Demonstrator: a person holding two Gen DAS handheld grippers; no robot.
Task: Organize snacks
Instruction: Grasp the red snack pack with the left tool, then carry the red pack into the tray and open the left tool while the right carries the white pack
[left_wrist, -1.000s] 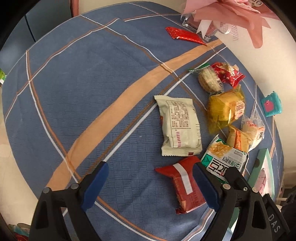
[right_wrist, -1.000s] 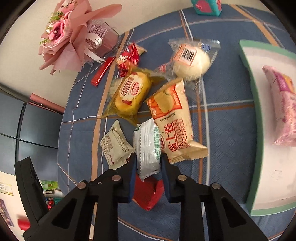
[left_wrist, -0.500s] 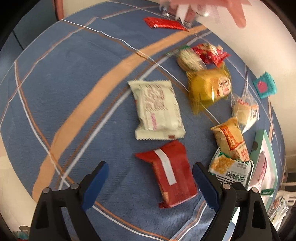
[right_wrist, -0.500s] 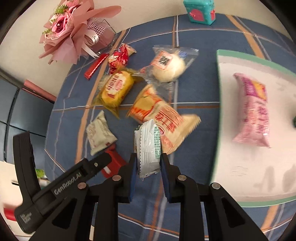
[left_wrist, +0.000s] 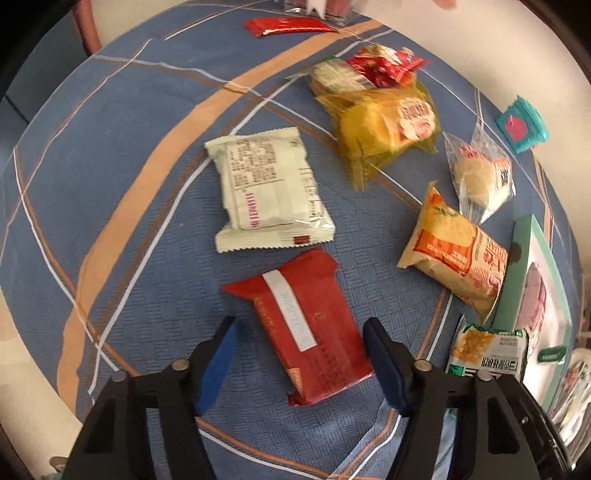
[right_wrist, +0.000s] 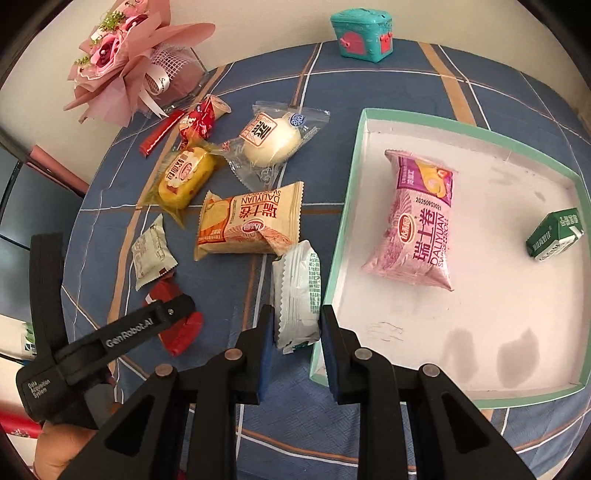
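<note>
A red snack packet (left_wrist: 303, 325) lies on the blue checked tablecloth between the blue pads of my left gripper (left_wrist: 299, 354). The jaws are closing around it, with a gap still showing on the left side. My right gripper (right_wrist: 295, 332) is shut on a white and green packet (right_wrist: 295, 291), held upright just left of the rim of the teal-edged white tray (right_wrist: 343, 229). In the tray lie a pink Swiss roll packet (right_wrist: 417, 221) and a small green carton (right_wrist: 554, 234).
Loose on the cloth are a cream packet (left_wrist: 269, 192), a yellow cake (left_wrist: 384, 129), an orange roll packet (left_wrist: 458, 251), a clear-wrapped bun (left_wrist: 476, 177) and a red stick (left_wrist: 288, 26). A pink bouquet (right_wrist: 129, 62) and a teal box (right_wrist: 364, 35) stand at the back.
My left gripper has come over the red packet and its jaws have narrowed. My right gripper has carried the white and green packet rightward to the tray's edge.
</note>
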